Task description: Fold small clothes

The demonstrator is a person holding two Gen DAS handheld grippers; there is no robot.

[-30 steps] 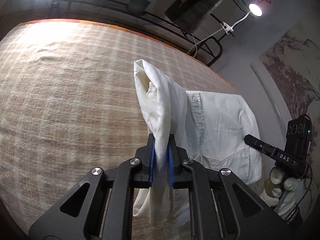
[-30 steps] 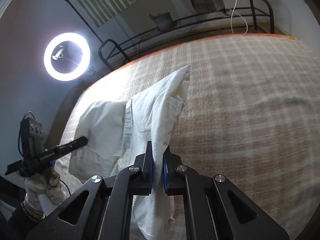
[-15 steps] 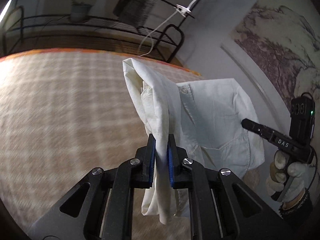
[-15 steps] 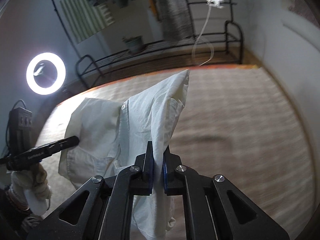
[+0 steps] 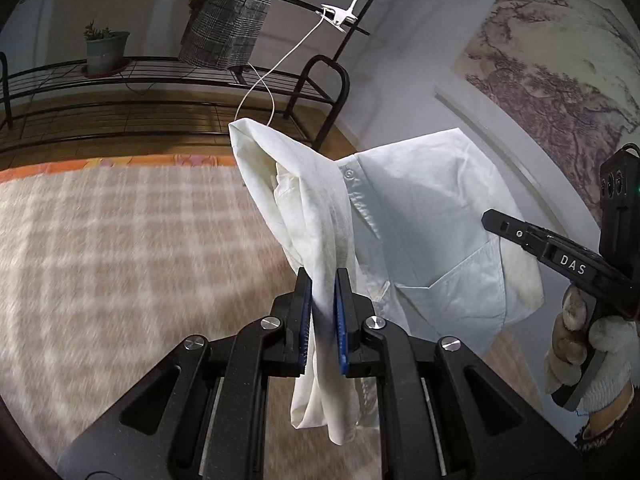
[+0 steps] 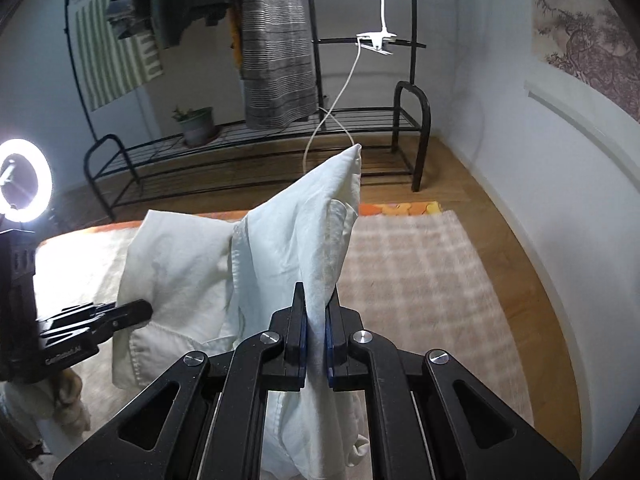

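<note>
A small white button shirt point(image 5: 420, 216) with a chest pocket hangs in the air between my two grippers, above a checked beige rug point(image 5: 120, 248). My left gripper point(image 5: 322, 280) is shut on one bunched edge of the shirt. My right gripper point(image 6: 316, 300) is shut on the other edge of the shirt point(image 6: 280, 248). The right gripper also shows at the right of the left wrist view point(image 5: 496, 220), and the left gripper at the left of the right wrist view point(image 6: 136, 312). The cloth spans between them and droops below both.
A black metal rack point(image 6: 260, 148) with a potted plant point(image 6: 196, 124) and hanging clothes point(image 6: 276, 48) stands beyond the rug point(image 6: 420, 272). A ring light point(image 6: 24, 180) glows at the left. A white wall point(image 6: 540, 160) and wood floor point(image 6: 532, 320) lie to the right.
Both grippers have lifted and tilted up with the shirt. The shirt has come off the rug and hangs free; the rack and wall have come into view.
</note>
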